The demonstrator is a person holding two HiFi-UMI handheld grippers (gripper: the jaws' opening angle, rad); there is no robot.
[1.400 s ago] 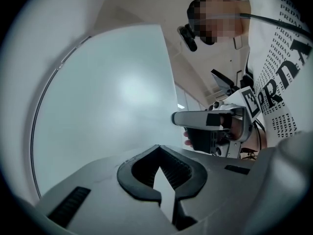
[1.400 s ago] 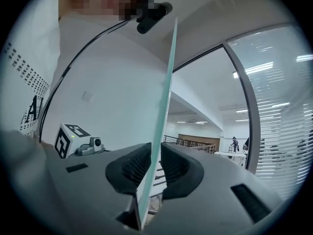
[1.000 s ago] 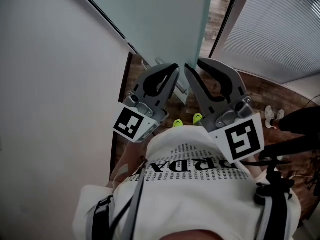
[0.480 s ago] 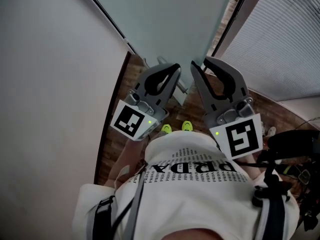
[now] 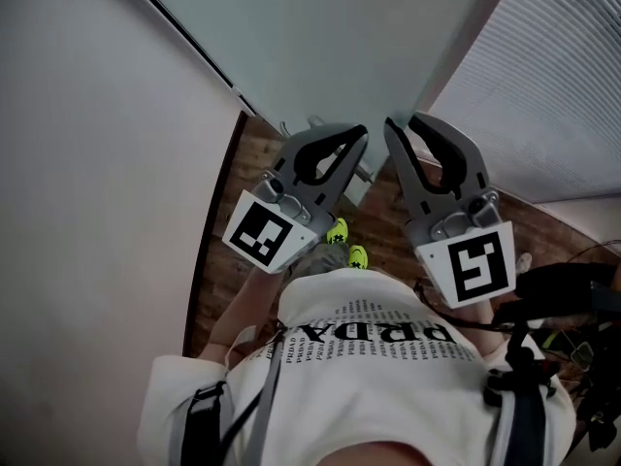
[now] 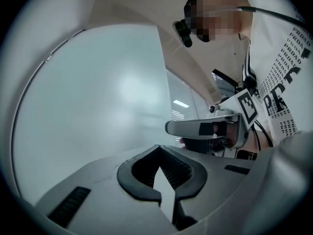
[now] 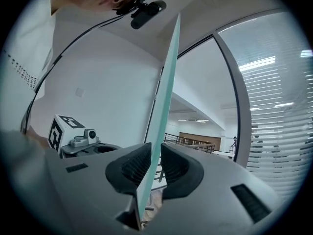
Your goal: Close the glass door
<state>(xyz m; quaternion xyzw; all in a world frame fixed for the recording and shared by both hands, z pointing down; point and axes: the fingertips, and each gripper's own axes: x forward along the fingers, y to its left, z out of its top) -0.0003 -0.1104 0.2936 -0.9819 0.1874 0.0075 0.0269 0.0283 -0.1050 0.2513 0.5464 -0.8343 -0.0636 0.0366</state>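
The glass door (image 5: 320, 27) is a frosted pale-green pane filling the top of the head view. Its free edge (image 7: 166, 82) runs up between the jaws of my right gripper (image 7: 155, 153), which is shut on the pane. In the head view the right gripper (image 5: 390, 126) sits at that edge. My left gripper (image 5: 361, 134) is just left of it, shut and empty, with its tips at the door's face (image 6: 98, 97). Seen from the left gripper view, its jaws (image 6: 159, 153) meet at the tip, and the right gripper (image 6: 205, 129) shows beyond them.
A white wall (image 5: 97, 163) stands close on the left. A panel with horizontal blinds (image 5: 563, 85) and a dark frame post (image 7: 234, 92) are on the right. Below are a wooden floor (image 5: 243, 163), metal door hardware (image 5: 361, 175) and my yellow-green shoes (image 5: 340, 233). Dark gear (image 5: 572, 289) lies at right.
The door's free edge has moved right toward the blinds panel, and the gap showing floor beyond it has gone from view. Both grippers went with it, up and to the right.
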